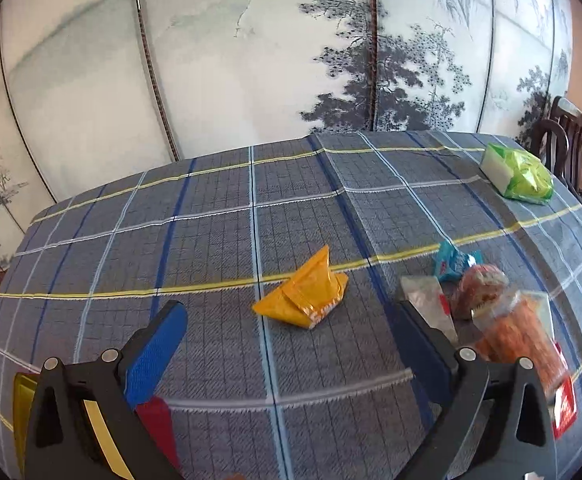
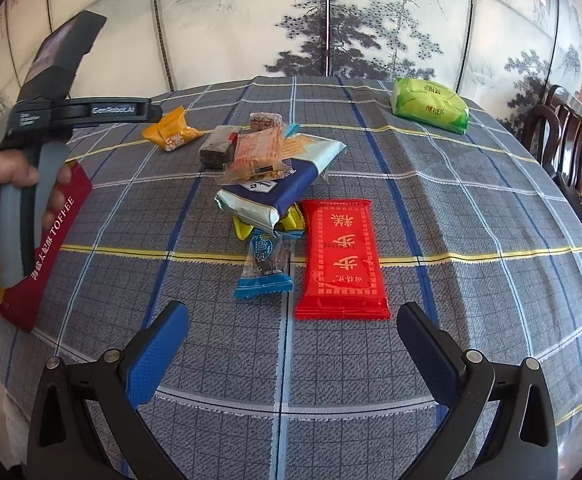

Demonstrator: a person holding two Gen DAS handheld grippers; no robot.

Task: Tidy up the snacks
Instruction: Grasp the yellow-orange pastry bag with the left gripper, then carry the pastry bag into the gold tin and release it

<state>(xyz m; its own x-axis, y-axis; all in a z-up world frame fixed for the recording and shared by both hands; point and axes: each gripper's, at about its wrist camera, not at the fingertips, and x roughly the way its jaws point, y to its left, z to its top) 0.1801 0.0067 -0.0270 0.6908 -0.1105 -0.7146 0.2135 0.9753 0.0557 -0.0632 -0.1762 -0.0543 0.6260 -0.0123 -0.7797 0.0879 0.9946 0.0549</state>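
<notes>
In the left wrist view my left gripper (image 1: 291, 320) is open and empty, just short of a crumpled yellow snack packet (image 1: 305, 296) on the checked tablecloth. The snack pile lies to its right, with an orange packet (image 1: 519, 336) and a small blue one (image 1: 453, 264). In the right wrist view my right gripper (image 2: 291, 320) is open and empty, above the cloth in front of a red packet (image 2: 341, 256) and a blue candy (image 2: 263, 266). Behind them is the pile with a blue-white bag (image 2: 279, 184). The yellow packet (image 2: 171, 130) lies far left.
A green tissue pack (image 2: 431, 106) lies at the table's far right. A dark red toffee box (image 2: 47, 248) sits at the left edge under the left gripper's handle (image 2: 31, 184). Dark wooden chairs (image 2: 571, 136) stand to the right. A painted folding screen (image 1: 251, 60) stands behind the table.
</notes>
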